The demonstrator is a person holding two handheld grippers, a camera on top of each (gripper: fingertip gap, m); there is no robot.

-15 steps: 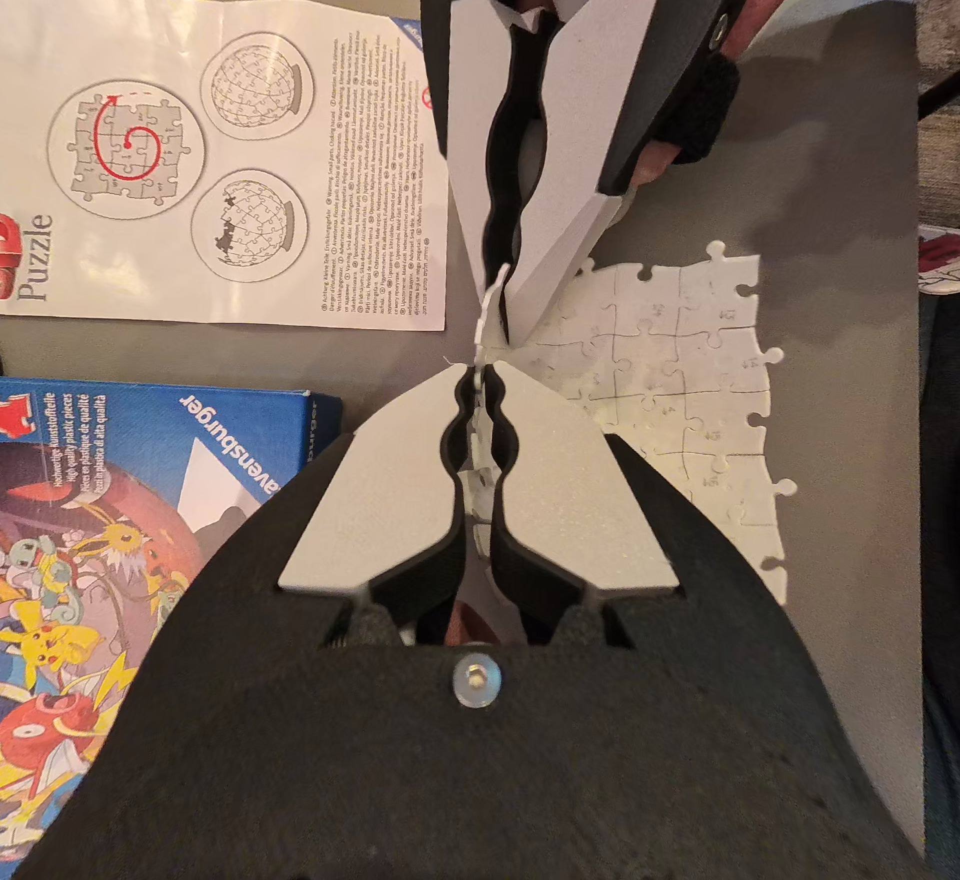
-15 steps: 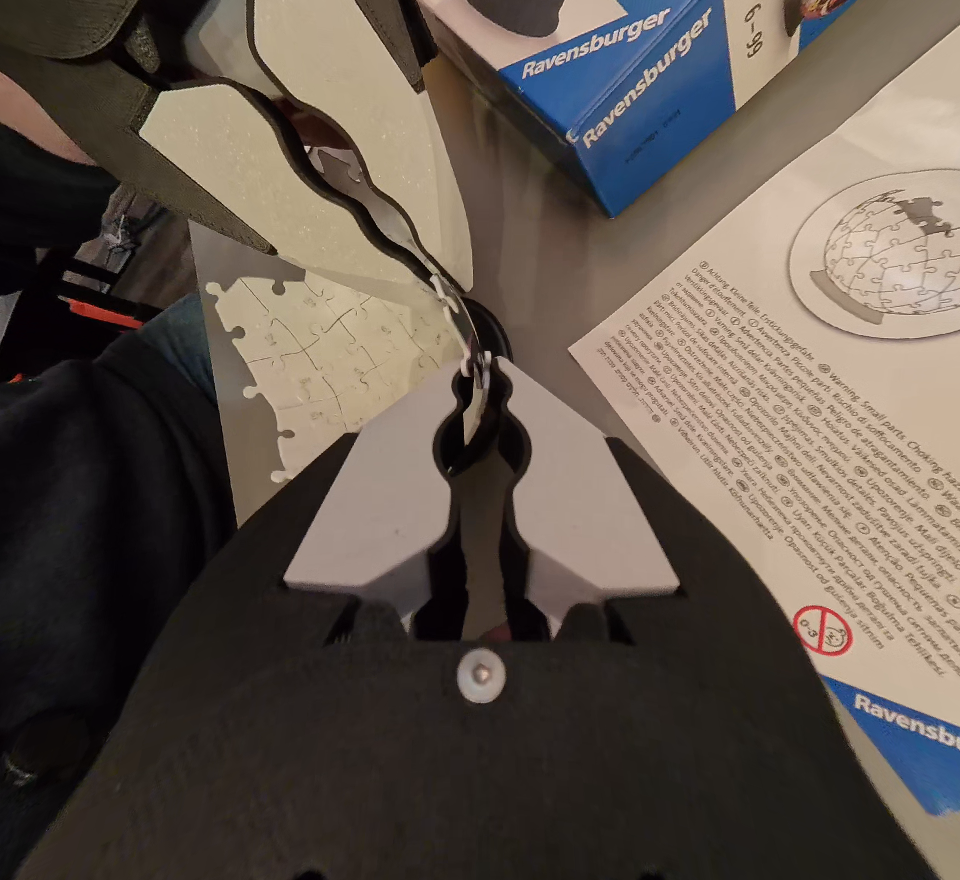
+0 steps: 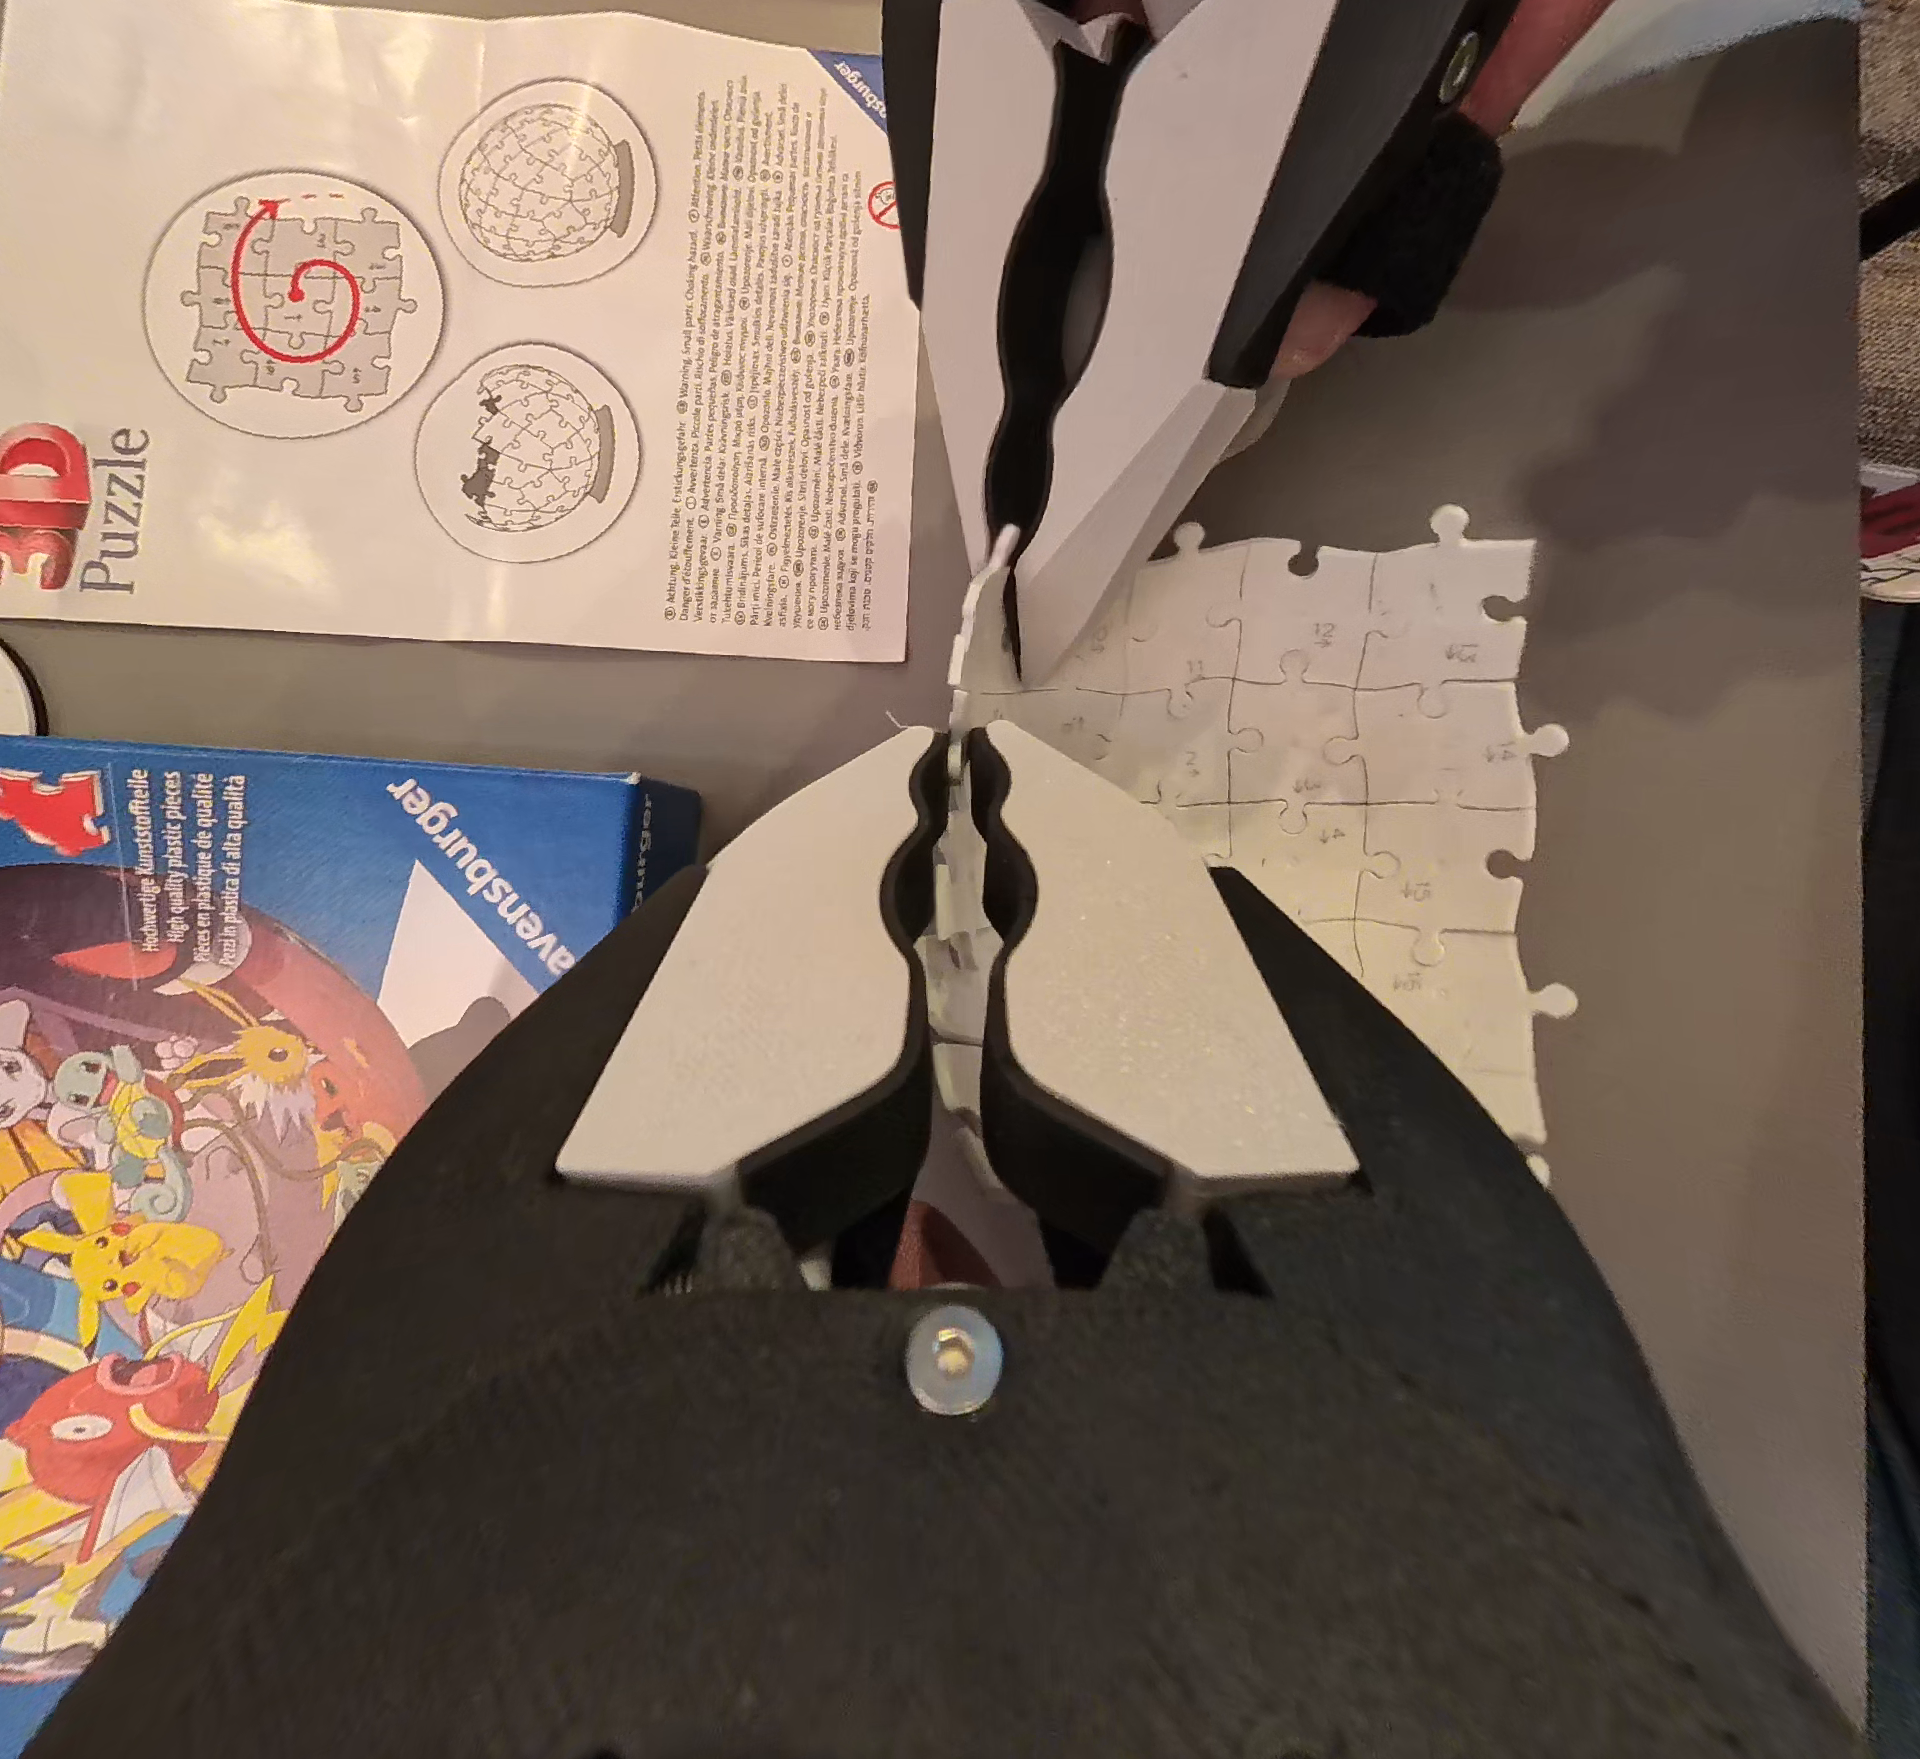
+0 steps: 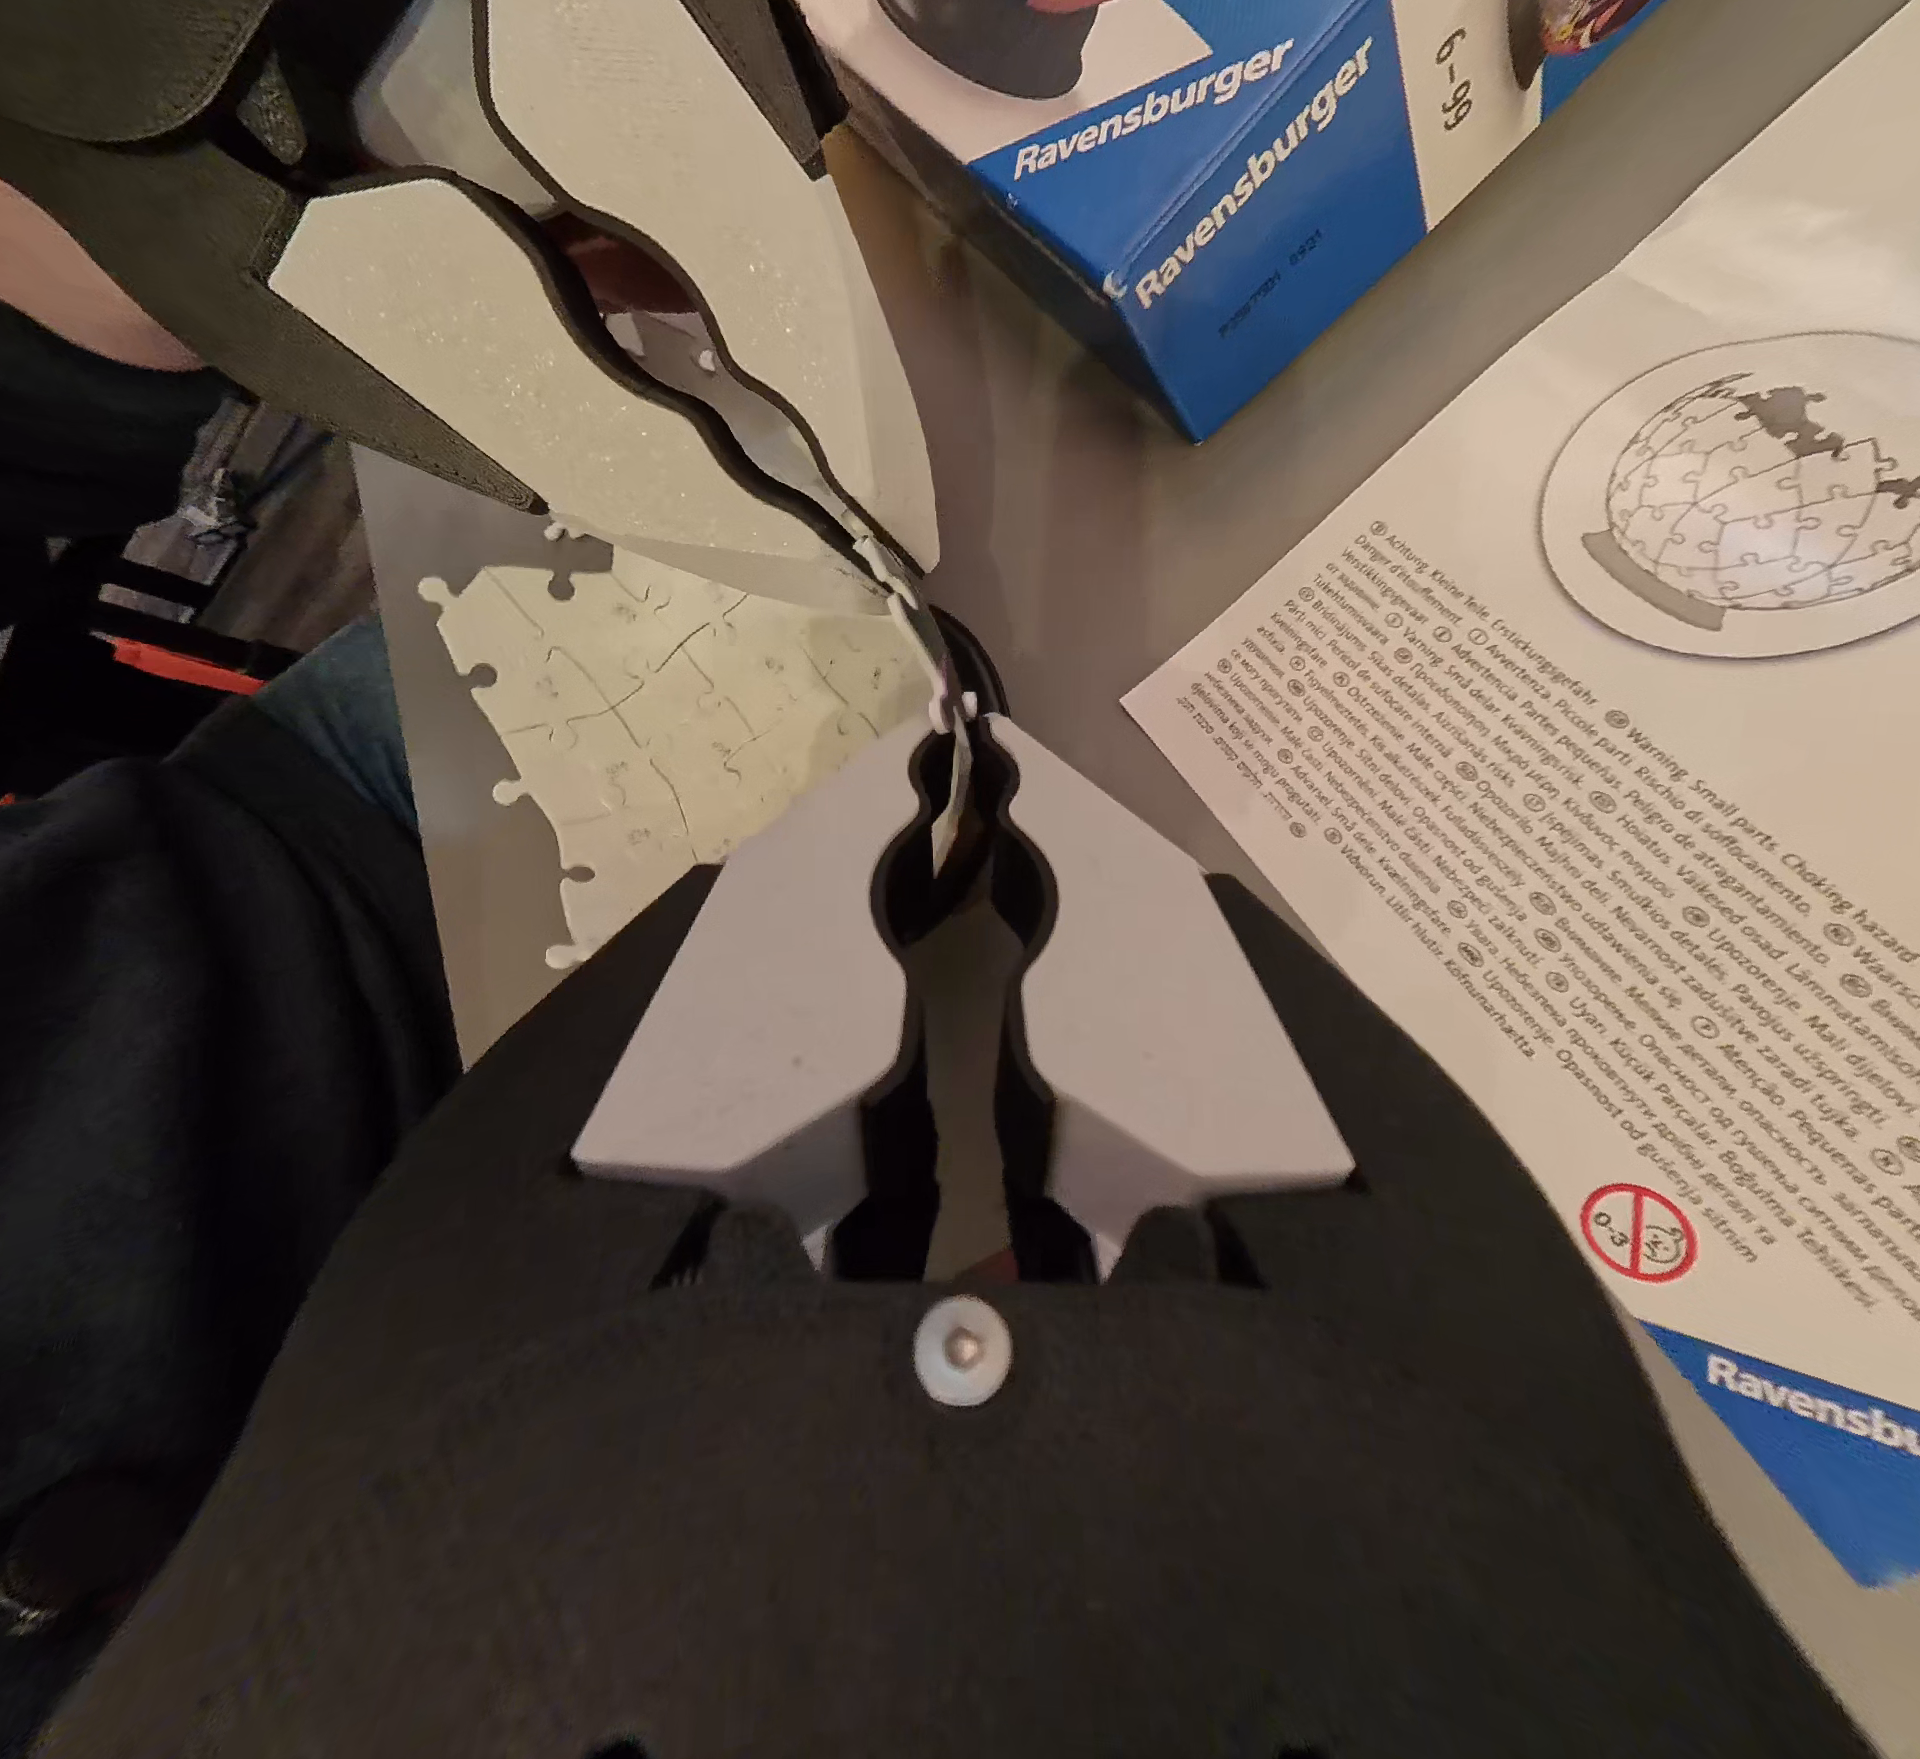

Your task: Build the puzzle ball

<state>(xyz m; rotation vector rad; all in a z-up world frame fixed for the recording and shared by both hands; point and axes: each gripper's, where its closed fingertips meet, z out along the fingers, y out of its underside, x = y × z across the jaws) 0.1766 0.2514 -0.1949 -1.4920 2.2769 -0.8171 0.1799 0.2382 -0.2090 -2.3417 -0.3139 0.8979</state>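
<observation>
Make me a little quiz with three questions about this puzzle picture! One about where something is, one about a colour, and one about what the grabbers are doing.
1. Where does the instruction sheet lie in the left wrist view?
A. Above the puzzle box
B. Under the joined puzzle pieces
C. Inside the box

2. What colour is the edge of the puzzle box?
A. Green
B. Blue
C. Orange

3. What are the left gripper and the right gripper doing?
A. Both open wide and empty
B. One lies flat on the table
C. Both shut on the white puzzle section

Answers:
1. A, the sheet lies flat on the grey table, farther up the picture than the box.
2. B, the box border is blue around the colourful picture.
3. C, each gripper's fingers pinch an upturned edge of the joined white pieces, tip to tip.
</observation>
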